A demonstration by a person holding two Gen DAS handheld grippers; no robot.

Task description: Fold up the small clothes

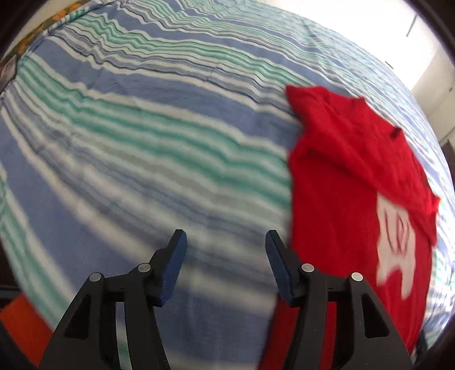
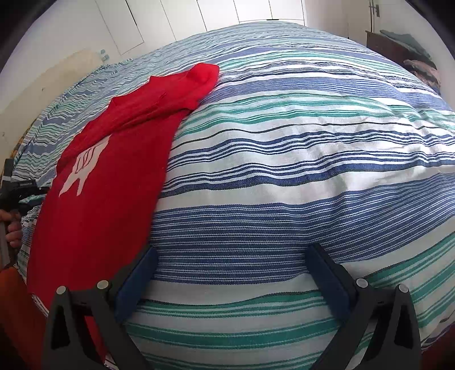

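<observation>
A small red T-shirt with a white print lies flat on a striped bedspread, with one sleeve folded over its chest. My left gripper is open and empty, just left of the shirt's lower edge. In the right wrist view the same shirt lies at the left, and its sleeve end points up toward the far side. My right gripper is wide open and empty over the bedspread, with its left finger at the shirt's right hem.
The bed fills both views. White cupboard doors stand beyond it. A dark wooden piece with clothes on it is at the far right. The other gripper's handle and a hand show at the left edge.
</observation>
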